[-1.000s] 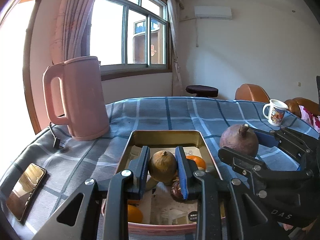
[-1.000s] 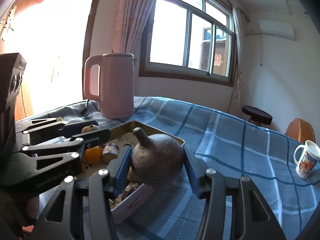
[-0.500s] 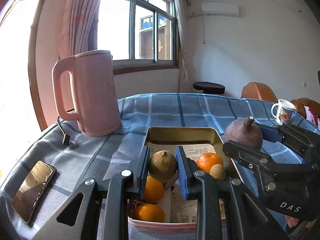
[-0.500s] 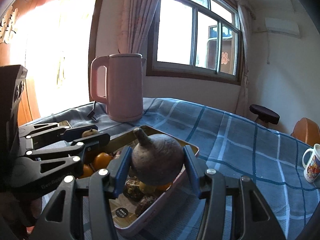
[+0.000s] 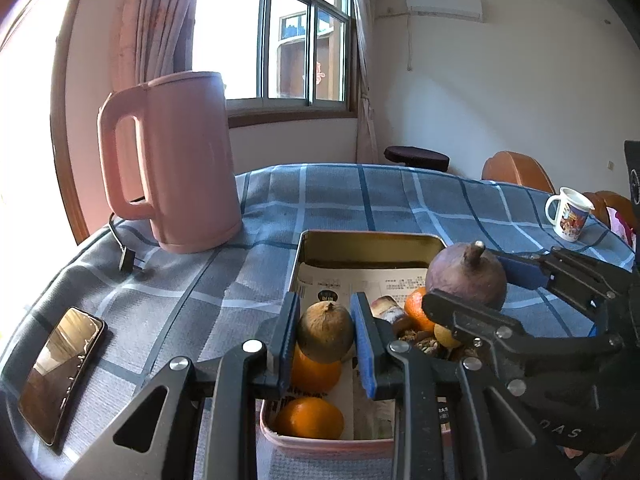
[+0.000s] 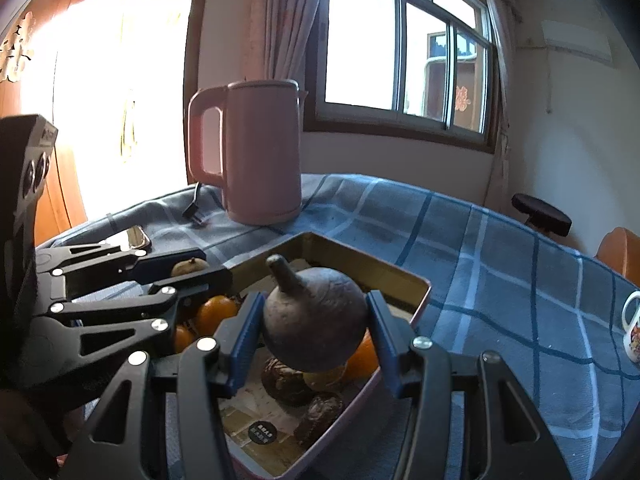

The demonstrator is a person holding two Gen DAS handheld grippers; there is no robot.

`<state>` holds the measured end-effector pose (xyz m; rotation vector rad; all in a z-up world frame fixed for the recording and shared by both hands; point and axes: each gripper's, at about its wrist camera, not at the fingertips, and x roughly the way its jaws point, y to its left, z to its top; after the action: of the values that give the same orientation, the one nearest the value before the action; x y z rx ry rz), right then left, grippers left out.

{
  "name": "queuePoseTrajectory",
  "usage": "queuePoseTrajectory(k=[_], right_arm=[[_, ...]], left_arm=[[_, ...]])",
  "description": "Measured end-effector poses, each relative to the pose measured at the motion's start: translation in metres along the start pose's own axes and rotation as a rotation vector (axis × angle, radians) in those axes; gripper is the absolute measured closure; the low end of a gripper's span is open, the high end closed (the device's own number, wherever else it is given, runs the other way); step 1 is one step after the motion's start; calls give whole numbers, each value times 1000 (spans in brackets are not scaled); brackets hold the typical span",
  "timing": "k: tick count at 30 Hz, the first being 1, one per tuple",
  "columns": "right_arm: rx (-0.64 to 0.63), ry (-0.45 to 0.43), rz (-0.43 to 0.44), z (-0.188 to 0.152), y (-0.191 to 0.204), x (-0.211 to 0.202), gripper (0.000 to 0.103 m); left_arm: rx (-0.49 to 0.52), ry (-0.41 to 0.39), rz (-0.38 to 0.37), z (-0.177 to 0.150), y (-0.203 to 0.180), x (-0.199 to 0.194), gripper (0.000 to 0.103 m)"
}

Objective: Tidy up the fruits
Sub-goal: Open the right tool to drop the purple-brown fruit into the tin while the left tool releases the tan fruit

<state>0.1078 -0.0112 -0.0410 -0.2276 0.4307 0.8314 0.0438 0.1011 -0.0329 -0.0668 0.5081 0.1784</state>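
Kettle (image 5: 176, 160) behind tin (image 5: 372, 242); phone (image 5: 60, 368) left, mug (image 5: 570, 218) right.

I see a small brown round fruit (image 5: 326, 330) stem-up, raised over the open metal tin (image 5: 372, 242). A larger purple-brown fruit (image 6: 316, 326) with a thick stem hangs over it too. Inside lie oranges (image 5: 309, 418) on printed paper.
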Motion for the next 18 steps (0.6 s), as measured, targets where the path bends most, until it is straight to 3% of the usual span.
queuePoseTrajectory(k=[7, 13, 14, 16, 18], right_arm=[[-6, 51, 23, -2, 2, 9, 48], [-4, 97, 60, -4, 5, 15, 43], [-6, 86, 54, -4, 5, 13, 42], [-4, 71, 53, -4, 4, 9, 37], [12, 57, 64, -4, 1, 3, 30]], left_arm=[[-6, 72, -16, 0, 4, 13, 75], [-16, 81, 1, -2, 7, 13, 72], [-20, 76, 1, -2, 8, 11, 70], [-34, 59, 20, -2, 12, 7, 49], [-40, 36, 35, -2, 14, 2, 36]])
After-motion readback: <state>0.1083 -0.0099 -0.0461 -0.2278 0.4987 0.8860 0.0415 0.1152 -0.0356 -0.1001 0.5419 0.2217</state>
